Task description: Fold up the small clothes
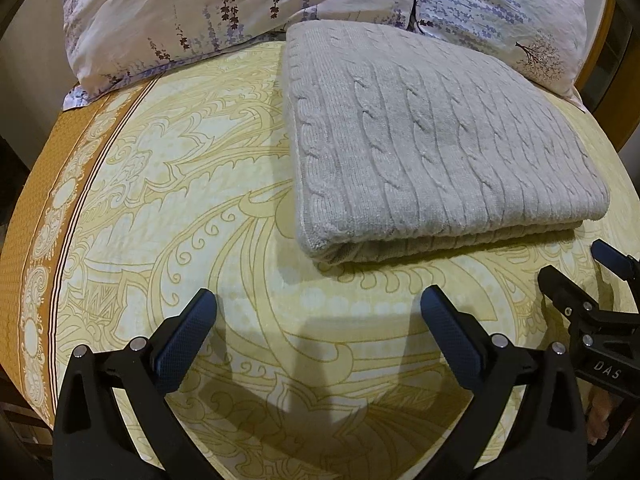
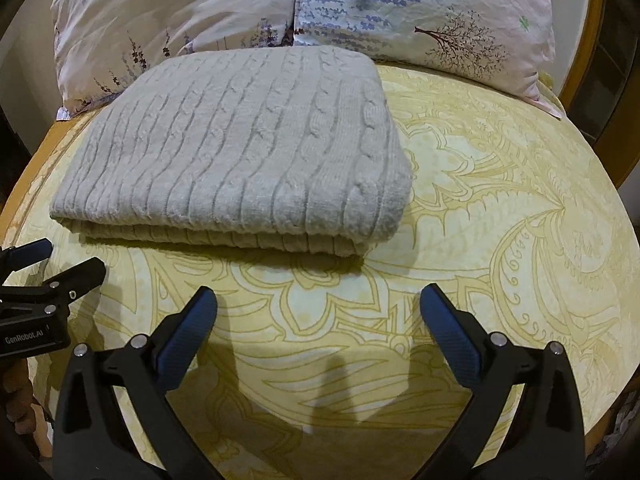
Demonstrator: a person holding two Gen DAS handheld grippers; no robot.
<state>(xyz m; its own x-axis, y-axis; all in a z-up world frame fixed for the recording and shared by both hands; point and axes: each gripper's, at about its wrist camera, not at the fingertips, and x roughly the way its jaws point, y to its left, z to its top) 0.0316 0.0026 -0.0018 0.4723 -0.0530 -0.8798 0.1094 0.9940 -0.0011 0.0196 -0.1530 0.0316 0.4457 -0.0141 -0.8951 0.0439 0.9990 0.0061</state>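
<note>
A light grey cable-knit garment (image 1: pixel 432 140) lies folded in a flat rectangle on the bed; it also shows in the right wrist view (image 2: pixel 240 148). My left gripper (image 1: pixel 318 300) is open and empty, a short way in front of the fold's near edge. My right gripper (image 2: pixel 318 300) is open and empty, also in front of the near edge. The right gripper (image 1: pixel 580 276) shows at the right edge of the left wrist view. The left gripper (image 2: pixel 52 260) shows at the left edge of the right wrist view.
The bed has a yellow patterned sheet (image 1: pixel 240 220) with an orange border strip (image 1: pixel 60 184) at its left side. Two floral pillows (image 1: pixel 240 12) lie behind the garment and touch its far edge; they also show in the right wrist view (image 2: pixel 420 12). A wooden bed frame (image 2: pixel 576 60) runs at the right.
</note>
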